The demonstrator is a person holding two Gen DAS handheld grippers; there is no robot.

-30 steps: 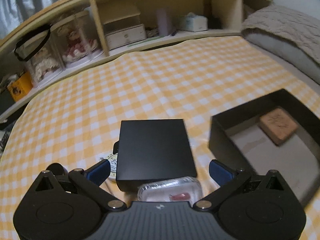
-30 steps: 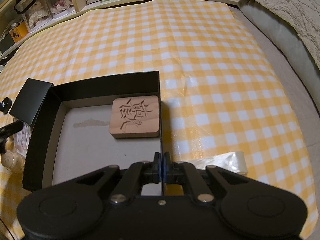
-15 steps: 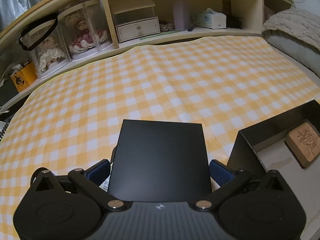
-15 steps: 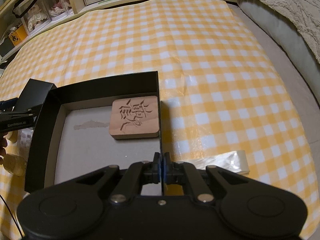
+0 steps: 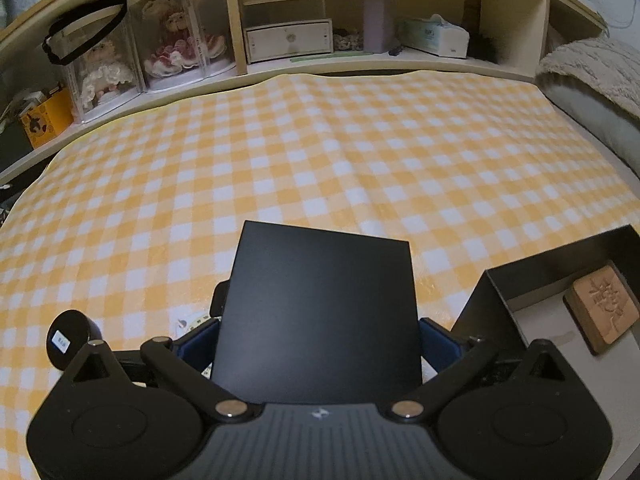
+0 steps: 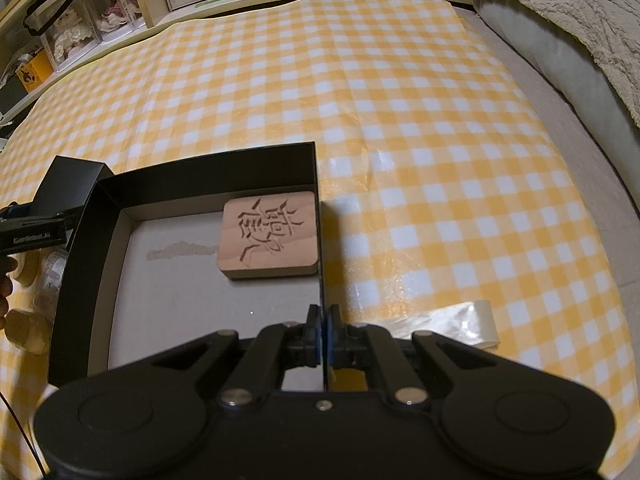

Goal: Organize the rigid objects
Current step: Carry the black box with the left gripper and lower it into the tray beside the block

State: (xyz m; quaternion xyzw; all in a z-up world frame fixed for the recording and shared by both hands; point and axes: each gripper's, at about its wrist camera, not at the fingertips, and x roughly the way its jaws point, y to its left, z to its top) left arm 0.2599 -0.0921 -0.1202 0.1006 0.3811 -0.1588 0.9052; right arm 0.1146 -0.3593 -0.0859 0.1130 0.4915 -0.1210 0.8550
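Note:
My left gripper [image 5: 318,338] is shut on a small black box [image 5: 320,308] and holds it lifted above the checked cloth, just left of the open black tray [image 5: 500,292]. The small black box also shows in the right wrist view [image 6: 68,188] beside the tray's left wall. My right gripper [image 6: 323,322] is shut on the tray's right wall [image 6: 318,216]. A carved wooden block [image 6: 268,236] lies flat inside the tray against that wall; it also shows in the left wrist view [image 5: 604,308].
A round black item with a white label [image 5: 68,340] lies left of my left gripper. Small pale objects [image 6: 28,328] lie left of the tray. A strip of clear film [image 6: 452,320] lies on the cloth at right. Shelves with doll cases [image 5: 172,40] run along the back.
My left gripper closed on the small black box and lifted it, hiding the foil packet under it. My right gripper kept its hold on the tray wall.

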